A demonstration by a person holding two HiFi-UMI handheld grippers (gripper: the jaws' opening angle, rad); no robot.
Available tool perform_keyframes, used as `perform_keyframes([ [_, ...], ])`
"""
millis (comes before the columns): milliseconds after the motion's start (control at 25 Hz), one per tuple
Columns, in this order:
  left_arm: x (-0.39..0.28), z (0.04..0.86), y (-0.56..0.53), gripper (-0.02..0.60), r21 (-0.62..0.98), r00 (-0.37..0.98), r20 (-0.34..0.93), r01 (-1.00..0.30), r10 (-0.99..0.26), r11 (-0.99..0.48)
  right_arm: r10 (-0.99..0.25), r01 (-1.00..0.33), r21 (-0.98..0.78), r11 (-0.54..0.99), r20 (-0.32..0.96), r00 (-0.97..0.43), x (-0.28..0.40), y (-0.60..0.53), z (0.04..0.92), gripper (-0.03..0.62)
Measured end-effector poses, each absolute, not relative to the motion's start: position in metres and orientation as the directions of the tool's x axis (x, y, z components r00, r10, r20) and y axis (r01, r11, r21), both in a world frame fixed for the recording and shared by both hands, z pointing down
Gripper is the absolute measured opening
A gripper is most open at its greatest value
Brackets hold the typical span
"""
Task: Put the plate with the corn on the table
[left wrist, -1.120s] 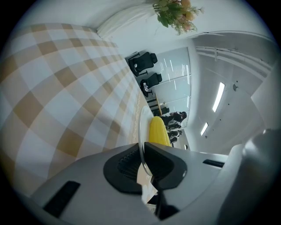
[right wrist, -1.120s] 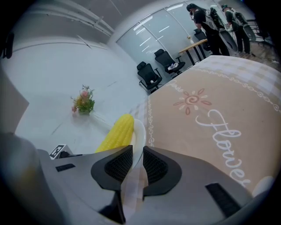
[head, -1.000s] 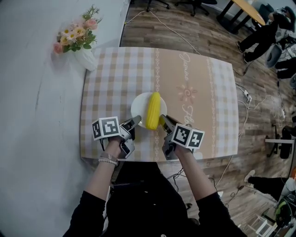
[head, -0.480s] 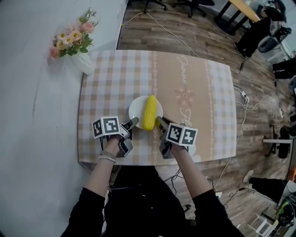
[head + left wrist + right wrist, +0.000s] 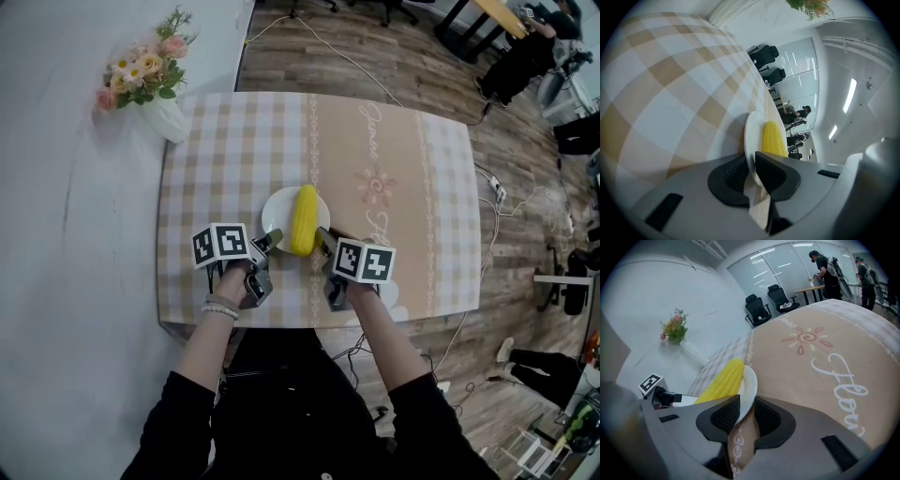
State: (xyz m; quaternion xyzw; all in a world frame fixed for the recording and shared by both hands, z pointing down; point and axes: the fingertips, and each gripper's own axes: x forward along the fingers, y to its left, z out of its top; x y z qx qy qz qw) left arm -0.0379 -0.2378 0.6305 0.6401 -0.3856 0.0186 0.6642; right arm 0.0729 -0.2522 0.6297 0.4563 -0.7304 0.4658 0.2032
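Observation:
A white plate (image 5: 277,210) carries a yellow corn cob (image 5: 304,219) lying lengthwise, low over the near middle of the checked table (image 5: 394,169). My left gripper (image 5: 265,241) is shut on the plate's near-left rim; in the left gripper view the rim (image 5: 750,136) runs between the jaws with the corn (image 5: 772,138) behind it. My right gripper (image 5: 324,237) is shut on the near-right rim. The right gripper view shows the plate (image 5: 750,383) in the right gripper (image 5: 746,416), with the corn (image 5: 721,380) on its left. I cannot tell whether the plate touches the cloth.
A white vase of flowers (image 5: 155,98) stands at the table's far-left corner. The cloth's beige middle strip has script and a sun motif (image 5: 806,338). Beyond the table are wooden floor, cables, office chairs (image 5: 759,308) and people (image 5: 825,268). The table's front edge (image 5: 309,323) is close to my body.
Both grippers keep their hold on the plate's near rim. The plate and corn have barely shifted over the table; the head view has moved a little.

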Motion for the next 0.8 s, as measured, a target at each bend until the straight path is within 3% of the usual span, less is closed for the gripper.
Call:
perform_keyframes([
  [360,-0.038,0.632,-0.235,0.061,0.776,0.675,0.624,-0.595,-0.394,0.209,-0.468,-0.863,-0.482,0.153,0.734,-0.493,0.072,-0.251,0.630,0.126],
  [800,-0.044,0.632,-0.225,0.066,0.766,0.684,0.639,-0.608,-0.352,0.209,-0.463,-0.892,-0.408,0.196,0.763,-0.451,0.071,-0.251,0.630,0.127],
])
